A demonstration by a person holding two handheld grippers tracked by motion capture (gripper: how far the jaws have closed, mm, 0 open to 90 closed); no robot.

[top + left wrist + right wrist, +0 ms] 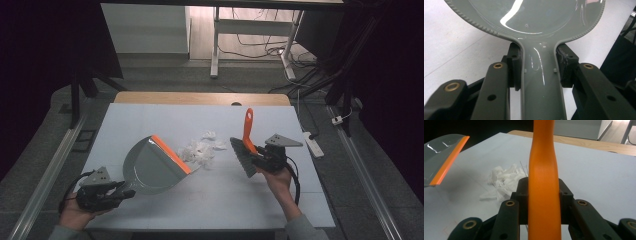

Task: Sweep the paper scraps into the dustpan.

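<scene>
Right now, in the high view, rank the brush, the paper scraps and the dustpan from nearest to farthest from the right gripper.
1. Brush: clamped in the right gripper, handle pointing up and away.
2. Paper scraps: mid-table, to the left of the brush bristles.
3. Dustpan: farthest left, its orange lip facing the scraps, held by the left gripper.

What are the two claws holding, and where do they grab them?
The left claw grips the grey dustpan by its handle. The right claw grips the brush by its orange handle.
</scene>
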